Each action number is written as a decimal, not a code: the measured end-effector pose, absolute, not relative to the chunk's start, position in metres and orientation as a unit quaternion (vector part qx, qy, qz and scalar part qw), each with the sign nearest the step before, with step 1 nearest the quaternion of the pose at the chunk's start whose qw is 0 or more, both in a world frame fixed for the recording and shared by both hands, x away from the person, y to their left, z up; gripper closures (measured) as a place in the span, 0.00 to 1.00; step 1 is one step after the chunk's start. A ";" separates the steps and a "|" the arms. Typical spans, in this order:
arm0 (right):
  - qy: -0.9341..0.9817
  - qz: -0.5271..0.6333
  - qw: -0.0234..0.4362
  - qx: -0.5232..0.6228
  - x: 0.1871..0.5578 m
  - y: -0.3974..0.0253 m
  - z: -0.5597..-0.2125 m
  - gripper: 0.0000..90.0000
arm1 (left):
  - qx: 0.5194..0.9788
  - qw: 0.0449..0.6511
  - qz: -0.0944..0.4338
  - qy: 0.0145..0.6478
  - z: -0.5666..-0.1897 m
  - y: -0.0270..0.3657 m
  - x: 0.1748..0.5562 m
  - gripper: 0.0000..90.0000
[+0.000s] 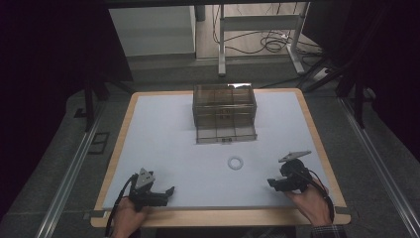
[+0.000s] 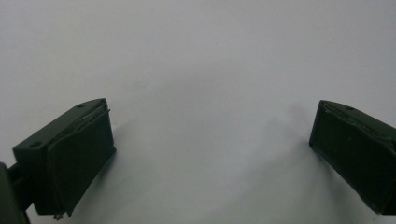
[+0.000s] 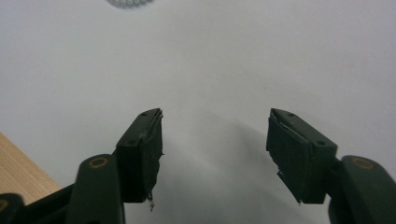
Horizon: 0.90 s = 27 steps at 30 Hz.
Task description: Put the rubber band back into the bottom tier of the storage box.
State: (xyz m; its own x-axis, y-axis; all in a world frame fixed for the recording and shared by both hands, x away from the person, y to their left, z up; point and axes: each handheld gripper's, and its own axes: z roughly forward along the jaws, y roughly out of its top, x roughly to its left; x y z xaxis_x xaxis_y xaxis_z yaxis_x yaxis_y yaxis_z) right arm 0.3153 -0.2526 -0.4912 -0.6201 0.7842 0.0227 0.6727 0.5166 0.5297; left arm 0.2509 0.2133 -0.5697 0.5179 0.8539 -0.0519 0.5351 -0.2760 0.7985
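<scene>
A small white ring point(image 1: 236, 162) lies on the white table top point(image 1: 163, 144), in front of a clear plastic drawer box point(image 1: 224, 106) whose bottom drawer point(image 1: 226, 134) is pulled out. My left gripper point(image 1: 166, 193) rests near the table's front left edge, open, with bare white surface between its jaws point(image 2: 210, 140). My right gripper point(image 1: 274, 184) sits near the front right, held by a hand, open and holding nothing point(image 3: 215, 140). The ring's edge point(image 3: 128, 3) peeks in at the top of the right gripper view, well ahead of the jaws.
The wooden rim of the table point(image 1: 218, 216) runs along the front; a corner of the rim point(image 3: 23, 172) appears beside the right gripper's jaw. Behind the table stand metal desk legs point(image 1: 222, 44) and cables point(image 1: 272, 42) on the floor.
</scene>
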 end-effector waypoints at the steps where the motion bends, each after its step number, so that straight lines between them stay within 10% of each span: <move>1: 0.864 0.253 0.110 0.421 0.316 -0.252 -0.490 0.42 | 0.774 0.401 0.199 0.449 -0.570 0.213 0.251 0.00; 27: 0.871 0.237 0.085 0.423 0.358 -0.226 -0.486 0.59 | 0.774 0.401 0.199 0.449 -0.570 0.213 0.251 0.00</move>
State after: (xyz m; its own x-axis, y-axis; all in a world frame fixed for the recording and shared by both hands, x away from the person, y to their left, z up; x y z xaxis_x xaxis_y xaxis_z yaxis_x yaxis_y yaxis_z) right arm 0.3584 -0.2258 -0.4859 -0.6279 0.7766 0.0519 0.6961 0.5305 0.4838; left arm 0.2509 0.2134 -0.5696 0.5183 0.8536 -0.0518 0.5352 -0.2765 0.7982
